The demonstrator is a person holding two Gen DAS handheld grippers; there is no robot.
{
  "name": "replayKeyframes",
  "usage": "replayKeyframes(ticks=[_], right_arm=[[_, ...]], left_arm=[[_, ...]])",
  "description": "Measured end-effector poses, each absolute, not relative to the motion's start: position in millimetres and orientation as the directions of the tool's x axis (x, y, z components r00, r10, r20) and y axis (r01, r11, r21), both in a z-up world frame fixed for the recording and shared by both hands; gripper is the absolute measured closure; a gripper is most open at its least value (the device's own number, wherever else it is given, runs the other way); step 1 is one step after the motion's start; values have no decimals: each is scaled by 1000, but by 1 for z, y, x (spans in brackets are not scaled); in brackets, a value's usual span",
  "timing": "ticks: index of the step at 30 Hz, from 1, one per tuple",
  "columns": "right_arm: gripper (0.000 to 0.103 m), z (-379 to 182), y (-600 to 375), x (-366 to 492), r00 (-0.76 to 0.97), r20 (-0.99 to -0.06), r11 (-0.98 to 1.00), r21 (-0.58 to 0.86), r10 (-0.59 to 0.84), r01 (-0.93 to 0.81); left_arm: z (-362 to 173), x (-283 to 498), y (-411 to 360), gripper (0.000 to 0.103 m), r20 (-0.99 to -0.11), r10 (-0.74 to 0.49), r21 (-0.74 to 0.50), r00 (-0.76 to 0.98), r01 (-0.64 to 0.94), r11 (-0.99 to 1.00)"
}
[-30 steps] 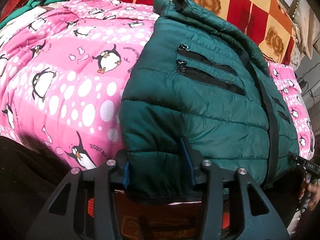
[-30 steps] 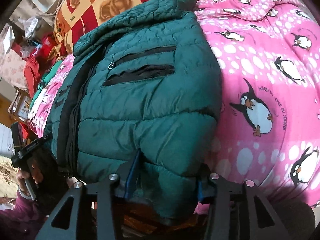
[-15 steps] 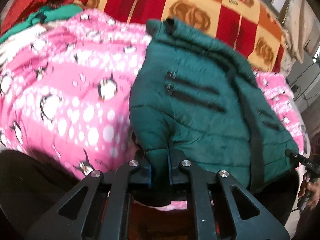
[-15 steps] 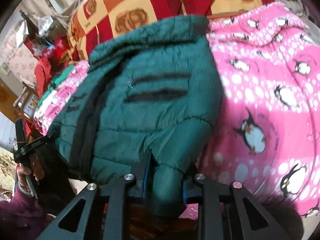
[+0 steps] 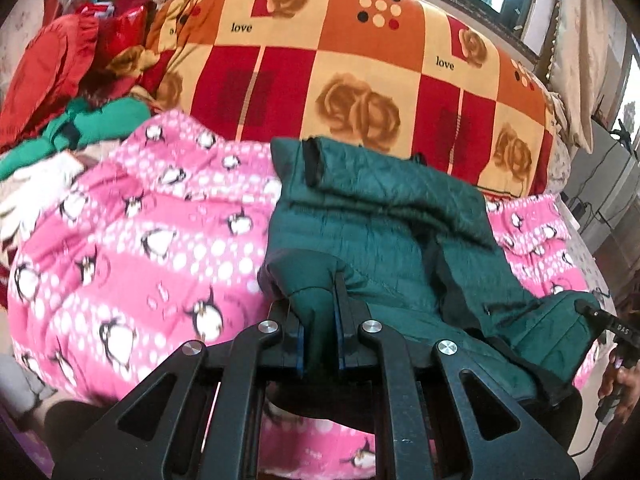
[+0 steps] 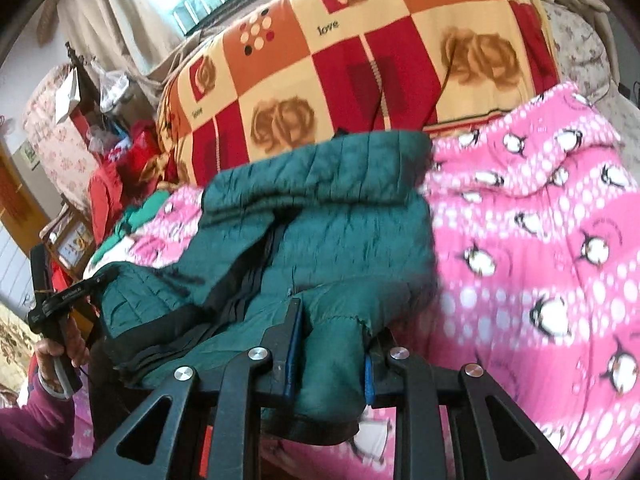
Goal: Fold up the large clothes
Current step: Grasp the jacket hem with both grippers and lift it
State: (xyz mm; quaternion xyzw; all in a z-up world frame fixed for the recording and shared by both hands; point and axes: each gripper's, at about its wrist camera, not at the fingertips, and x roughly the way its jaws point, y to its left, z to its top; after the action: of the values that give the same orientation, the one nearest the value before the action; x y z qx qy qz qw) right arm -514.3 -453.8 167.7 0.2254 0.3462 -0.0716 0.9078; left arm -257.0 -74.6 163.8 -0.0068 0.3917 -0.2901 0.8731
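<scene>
A dark green quilted puffer jacket (image 5: 380,216) lies on a pink penguin-print blanket (image 5: 132,248), its collar toward the far side. My left gripper (image 5: 318,320) is shut on the jacket's near hem corner and holds it lifted off the bed. In the right wrist view the same jacket (image 6: 340,208) shows, and my right gripper (image 6: 330,344) is shut on its other near hem corner, also lifted. The raised hem hides the front pockets. The other hand-held gripper (image 6: 68,292) shows at the left edge of this view.
A red, orange and cream rose-check quilt (image 5: 360,60) is piled behind the jacket. Red and green clothes (image 5: 72,92) are heaped at the far left. Curtains and a window (image 6: 208,4) stand beyond the bed.
Both grippers closed on the jacket's near hem and lifted it up, bunching the lower half so the zip pockets went out of sight.
</scene>
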Motion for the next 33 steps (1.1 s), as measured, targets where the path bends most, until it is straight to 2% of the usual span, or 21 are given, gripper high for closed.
replayKeyframes(ticks=[10, 33], right_arm=[[80, 191, -485, -475, 778, -628, 884, 352, -19, 306], [80, 208, -540, -364, 744, -644, 884, 228, -177, 408]], left_arm=[[179, -224, -104, 93, -663, -464, -195, 587, 463, 864], [186, -130, -164, 93, -666, -367, -143, 650, 372, 917]])
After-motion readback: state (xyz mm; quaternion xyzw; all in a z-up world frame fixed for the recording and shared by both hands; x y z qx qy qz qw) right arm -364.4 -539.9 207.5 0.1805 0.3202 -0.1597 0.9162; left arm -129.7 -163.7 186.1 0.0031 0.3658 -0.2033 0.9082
